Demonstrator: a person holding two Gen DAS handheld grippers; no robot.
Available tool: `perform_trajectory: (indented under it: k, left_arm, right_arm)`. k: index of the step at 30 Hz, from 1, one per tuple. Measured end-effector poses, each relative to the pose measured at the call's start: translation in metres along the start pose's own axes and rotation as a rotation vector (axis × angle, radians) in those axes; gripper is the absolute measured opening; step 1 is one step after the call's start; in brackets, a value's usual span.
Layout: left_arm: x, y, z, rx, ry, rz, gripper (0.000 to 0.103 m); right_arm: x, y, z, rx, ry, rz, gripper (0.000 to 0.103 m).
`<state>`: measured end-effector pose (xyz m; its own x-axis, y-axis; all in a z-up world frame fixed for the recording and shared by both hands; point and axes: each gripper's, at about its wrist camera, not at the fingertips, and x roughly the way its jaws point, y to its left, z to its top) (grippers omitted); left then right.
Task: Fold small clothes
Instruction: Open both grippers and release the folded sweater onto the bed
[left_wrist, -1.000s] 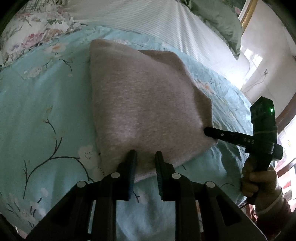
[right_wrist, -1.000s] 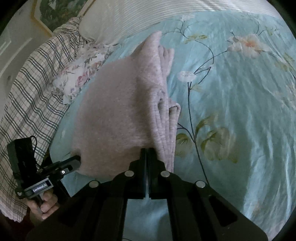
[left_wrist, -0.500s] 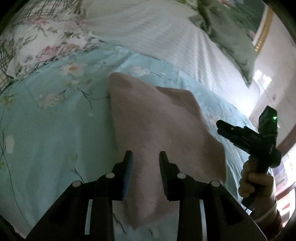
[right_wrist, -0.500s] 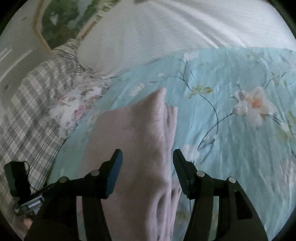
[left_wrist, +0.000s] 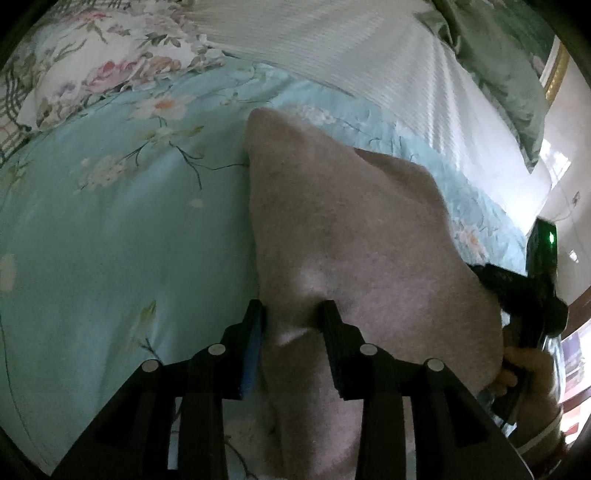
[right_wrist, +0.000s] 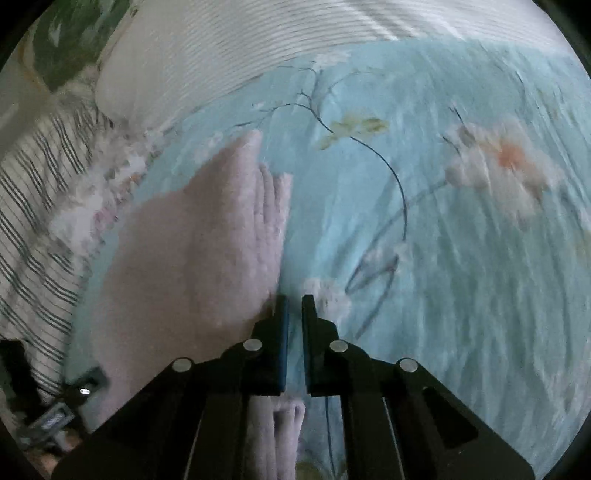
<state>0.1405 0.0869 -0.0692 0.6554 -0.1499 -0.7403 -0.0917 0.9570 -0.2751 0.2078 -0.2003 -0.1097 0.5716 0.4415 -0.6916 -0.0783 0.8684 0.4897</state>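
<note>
A folded pinkish-beige knit garment (left_wrist: 351, 240) lies flat on the light-blue floral bedsheet (left_wrist: 110, 240). My left gripper (left_wrist: 291, 310) hovers over its near left part. The jaws are opening, with cloth showing in the gap between them and the pads not pressing on it. In the right wrist view the garment (right_wrist: 192, 258) shows its stacked folded layers along its right edge. My right gripper (right_wrist: 294, 301) is shut just beside that edge, with nothing between its fingers. It also appears in the left wrist view (left_wrist: 517, 288), held by a hand (left_wrist: 524, 373) at the garment's right side.
A white striped pillow (left_wrist: 351, 48), a floral pillow (left_wrist: 92, 66) and a green pillow (left_wrist: 498, 62) lie beyond the garment. Plaid fabric (right_wrist: 29, 206) borders the sheet (right_wrist: 443, 295) on the left. The left gripper's body (right_wrist: 74, 391) shows at the bottom left.
The left jaws have widened and moved further over the garment. The right jaws opened wide over the cloth, then closed again beside its folded edge, letting go of the near corner.
</note>
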Motion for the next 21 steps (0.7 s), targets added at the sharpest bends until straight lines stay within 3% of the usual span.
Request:
perform_trajectory:
  k: [6,10,11,12,14,17,21]
  left_arm:
    - [-0.012,0.003,-0.015,-0.018,-0.018,-0.002,0.033]
    - [-0.024,-0.003,-0.027,0.001,-0.031,0.000,0.034]
    - [-0.028,-0.004,-0.029,0.004,-0.028,0.006,0.040]
    - [-0.030,-0.005,-0.031,-0.002,-0.021,0.014,0.054]
    - [-0.038,-0.002,-0.034,-0.031,-0.021,0.014,0.067]
    - [-0.056,0.005,-0.045,-0.071,-0.021,-0.033,0.081]
    - [-0.085,0.012,-0.064,-0.048,-0.035,0.007,0.082]
  right_arm:
    - [-0.065,0.002,-0.034,0.038,-0.108,0.061,0.008]
    - [-0.095,0.022,-0.060,-0.012,-0.119,0.055,0.009]
    - [-0.098,0.027,-0.065,-0.026,-0.117,0.048,0.014]
    - [-0.102,0.035,-0.074,-0.050,-0.102,0.035,0.020]
    - [-0.108,0.041,-0.085,-0.076,-0.098,0.008,0.043]
    - [-0.120,0.052,-0.102,-0.099,-0.125,-0.033,0.043]
    - [-0.121,0.071,-0.112,-0.102,-0.125,-0.020,0.044]
